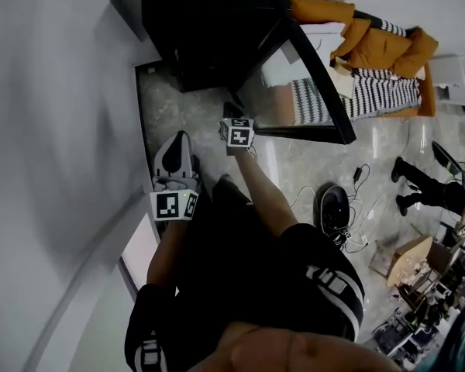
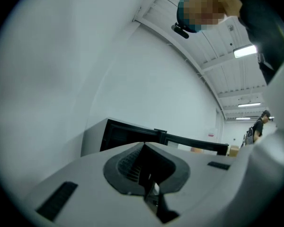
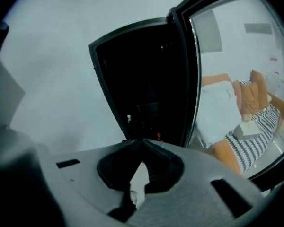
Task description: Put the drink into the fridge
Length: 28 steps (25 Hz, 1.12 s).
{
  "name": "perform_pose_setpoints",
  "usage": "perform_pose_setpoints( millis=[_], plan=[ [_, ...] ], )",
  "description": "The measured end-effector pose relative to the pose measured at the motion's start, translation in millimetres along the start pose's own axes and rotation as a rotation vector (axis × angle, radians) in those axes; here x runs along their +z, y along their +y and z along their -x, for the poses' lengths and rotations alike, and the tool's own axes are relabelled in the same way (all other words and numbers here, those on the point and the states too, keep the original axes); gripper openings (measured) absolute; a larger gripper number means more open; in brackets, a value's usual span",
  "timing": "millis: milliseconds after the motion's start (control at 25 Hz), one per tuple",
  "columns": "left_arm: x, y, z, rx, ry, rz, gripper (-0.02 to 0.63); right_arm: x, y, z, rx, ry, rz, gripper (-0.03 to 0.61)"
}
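The left forearm (image 1: 164, 258) is held close to the body, while the right forearm (image 1: 265, 200) stretches further ahead. The left gripper (image 2: 143, 144) has its jaws pressed together with nothing between them. The right gripper (image 3: 142, 141) is likewise closed and empty.

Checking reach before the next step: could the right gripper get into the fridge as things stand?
Probably yes. The fridge door stands wide open, and the right gripper, jaws shut and empty, points straight into the fridge with nothing in between.
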<state>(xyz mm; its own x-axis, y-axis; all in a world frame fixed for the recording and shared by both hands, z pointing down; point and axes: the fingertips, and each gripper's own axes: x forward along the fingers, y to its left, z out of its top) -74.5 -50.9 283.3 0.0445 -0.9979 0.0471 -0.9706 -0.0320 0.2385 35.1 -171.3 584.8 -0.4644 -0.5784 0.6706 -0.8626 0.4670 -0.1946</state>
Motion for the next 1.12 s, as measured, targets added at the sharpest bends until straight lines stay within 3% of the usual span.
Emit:
perform_pose_setpoints(
  millis=[400, 680, 1120],
  plan=[
    [32.4, -70.3, 90.5, 0.068, -0.011, -0.008, 0.005, -2.5, 21.6, 136.9, 0.093, -0.049, 0.070, 0.002],
    [48.1, -101.8, 122.9, 0.039, -0.010, -0.025, 0.005, -7.2, 27.6, 201.9, 0.105, -0.073, 0.095, 0.002],
    [44.7, -89.1, 154.8, -0.037, 0.006, -0.025, 0.005, 24.3, 57.2, 277.1, 0.096, -0.171, 0.077, 0.002]
  ],
)
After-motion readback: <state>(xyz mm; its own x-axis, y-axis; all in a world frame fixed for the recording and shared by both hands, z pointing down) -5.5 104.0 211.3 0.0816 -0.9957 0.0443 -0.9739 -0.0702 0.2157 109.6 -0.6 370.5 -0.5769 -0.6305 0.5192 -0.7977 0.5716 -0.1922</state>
